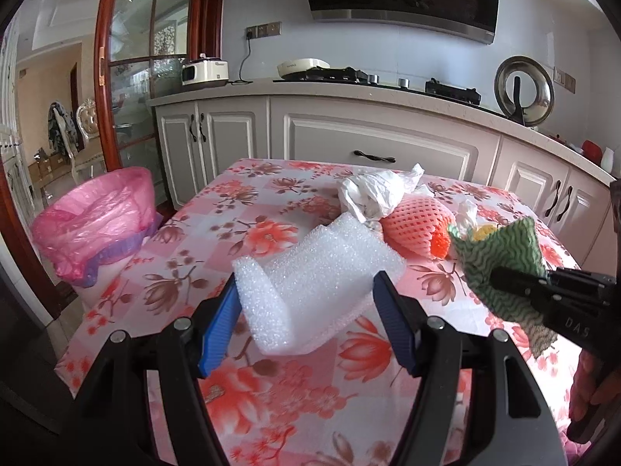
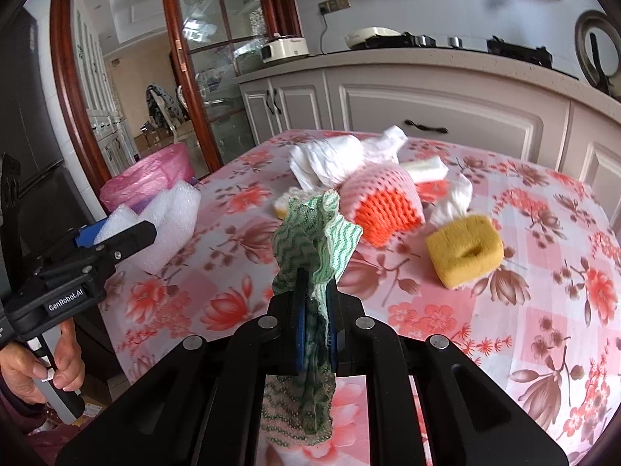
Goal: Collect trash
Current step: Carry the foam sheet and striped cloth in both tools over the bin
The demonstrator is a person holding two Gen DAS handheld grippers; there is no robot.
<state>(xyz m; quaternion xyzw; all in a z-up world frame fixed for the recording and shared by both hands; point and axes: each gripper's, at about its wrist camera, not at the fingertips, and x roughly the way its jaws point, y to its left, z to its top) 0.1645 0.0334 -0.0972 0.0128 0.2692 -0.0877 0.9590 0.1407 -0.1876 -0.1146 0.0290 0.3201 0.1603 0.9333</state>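
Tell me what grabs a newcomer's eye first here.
The white foam sheet held between the left gripper's blue fingers, above the floral tablecloth. The right gripper is shut on a green wavy cloth. Mid-table lies an orange fruit net; a pink-lined bin stands at the table's left.

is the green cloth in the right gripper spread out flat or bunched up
Bunched up. The green wavy-patterned cloth is pinched between the shut pads of the right gripper, ruffling above them and hanging crumpled below.

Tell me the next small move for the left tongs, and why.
Probably carry the white foam sheet leftward over the pink-lined bin. The left tongs already hold it lifted off the table, and the bin stands open beside the table's left edge.
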